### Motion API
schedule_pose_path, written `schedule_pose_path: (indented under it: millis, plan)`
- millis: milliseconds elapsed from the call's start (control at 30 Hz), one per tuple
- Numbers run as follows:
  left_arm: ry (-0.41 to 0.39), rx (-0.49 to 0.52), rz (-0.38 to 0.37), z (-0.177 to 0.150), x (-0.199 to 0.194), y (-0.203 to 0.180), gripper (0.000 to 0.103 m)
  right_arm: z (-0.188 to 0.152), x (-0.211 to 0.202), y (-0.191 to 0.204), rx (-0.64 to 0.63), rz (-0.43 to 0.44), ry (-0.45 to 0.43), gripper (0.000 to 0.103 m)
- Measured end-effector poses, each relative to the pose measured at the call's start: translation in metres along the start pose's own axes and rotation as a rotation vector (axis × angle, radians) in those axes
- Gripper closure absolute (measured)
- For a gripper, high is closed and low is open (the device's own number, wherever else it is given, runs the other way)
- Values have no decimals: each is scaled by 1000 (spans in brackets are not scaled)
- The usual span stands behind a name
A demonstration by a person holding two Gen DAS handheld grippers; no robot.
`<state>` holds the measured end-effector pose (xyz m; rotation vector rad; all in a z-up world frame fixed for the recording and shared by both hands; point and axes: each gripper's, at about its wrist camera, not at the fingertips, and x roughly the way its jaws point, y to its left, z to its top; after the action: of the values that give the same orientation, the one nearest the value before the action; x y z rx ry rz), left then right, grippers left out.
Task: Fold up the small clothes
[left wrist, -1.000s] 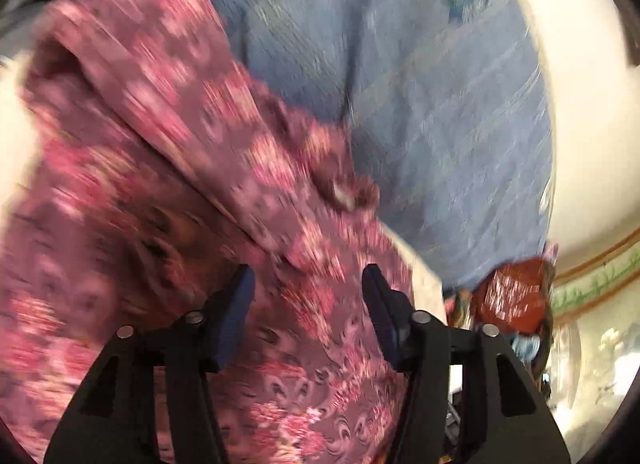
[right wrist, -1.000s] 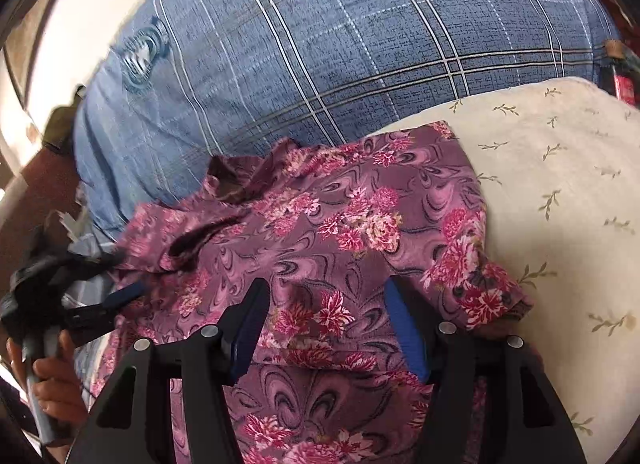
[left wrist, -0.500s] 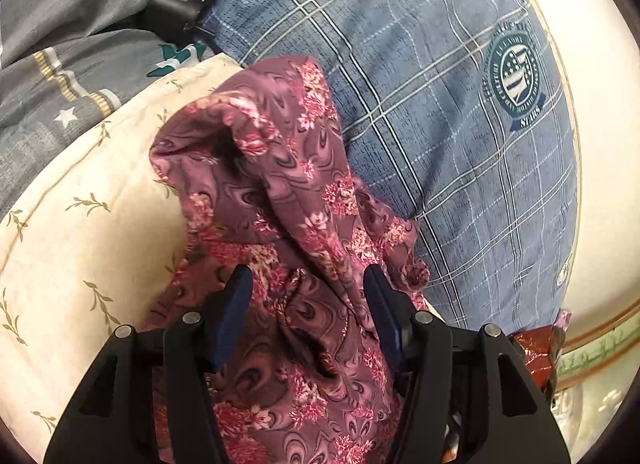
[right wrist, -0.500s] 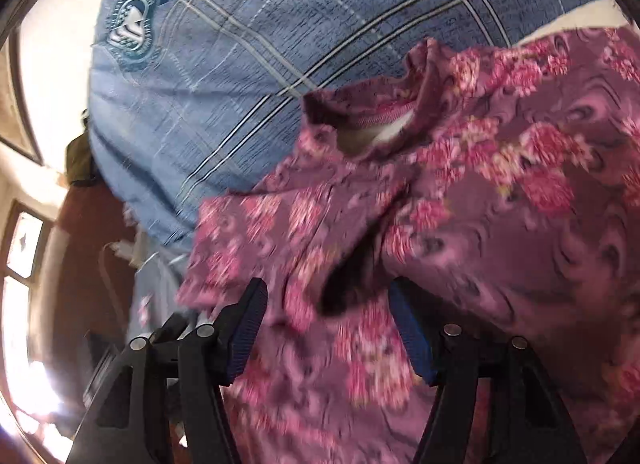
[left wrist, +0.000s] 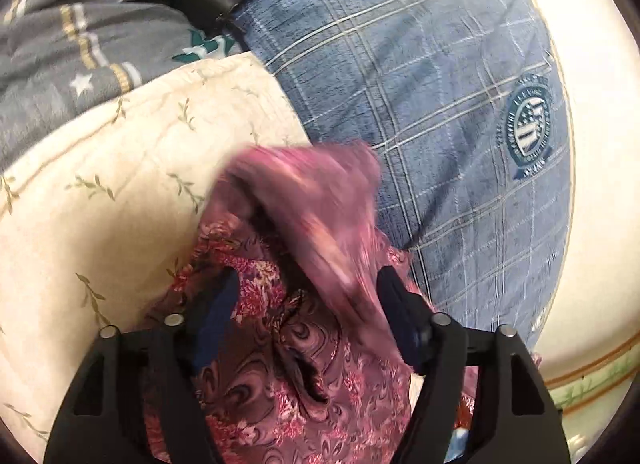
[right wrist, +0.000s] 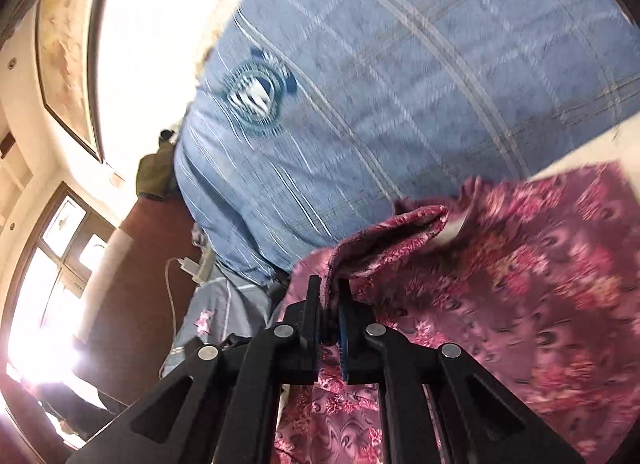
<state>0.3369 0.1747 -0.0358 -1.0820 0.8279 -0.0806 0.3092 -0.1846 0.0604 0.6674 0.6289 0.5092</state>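
The garment (left wrist: 280,364) is a thin floral cloth, light and limp by the look of it: it should sag and bunch wherever it is not held, and slide easily over the cream sheet (left wrist: 100,232) it lies on, against the blue plaid pillow (left wrist: 420,83) at the sheet's far edge. A hem or seam edge is the surest hold, since a pinch in the middle would only gather a lump.

The right gripper (right wrist: 329,304) is clenched on a rolled fold of the garment's edge, lifted off the sheet. The left gripper (left wrist: 308,304) has its jaws opening, cloth between them but not pressed by either pad.

Motion blur smears the raised flap in both views, so I cannot tell whether it is a sleeve or a hem. The garment's near part is cut off under the grippers, and its full outline is hidden.
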Motion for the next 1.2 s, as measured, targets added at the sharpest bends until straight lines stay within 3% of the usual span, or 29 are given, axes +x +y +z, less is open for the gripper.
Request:
schedule_pose_path:
  millis: [233,267,300,333,567,700,800,867,933,967,1000,1067,1133,1167,1200]
  plan:
    - [28,-24,-4,3,21,-11,34,23,-50,6,-15,38,-71,97]
    - [35,-26,-12,5,23,-12,43,26,-55,6,-25,34,-82,97]
    - [52,-17,-26,7,25,-17,74,29,-60,3,-25,30,-88,97]
    - [66,-4,-32,9,26,-20,98,34,-65,-1,-20,25,-92,97]
    - [-23,108,-2,-8,-34,-39,97,43,-95,-35,26,13,-171,97]
    - [-18,125,60,-29,-31,-28,97,16,-89,-84,115,-100,-95,97]
    - [52,121,154,-38,-5,-10,97,-14,-83,-122,172,-193,-29,96]
    - [75,95,154,-38,0,2,97,-31,-79,-146,232,-221,33,90]
    - [79,79,127,-37,-3,4,90,-42,-84,-161,310,-234,60,88]
    - [83,74,116,-36,-4,4,85,-43,-88,-166,348,-199,52,85]
    - [85,73,100,-35,-5,3,74,-42,-91,-169,374,-165,35,74]
    - [75,82,100,-37,-6,-1,69,-39,-94,-171,393,-160,1,57]
    - [70,100,116,-40,-6,-5,68,-32,-87,-167,378,-190,10,62]
    - [67,103,120,-42,-8,-7,68,-29,-82,-164,353,-201,21,72]
    - [65,100,119,-42,-10,-8,68,-24,-76,-156,303,-211,36,97]
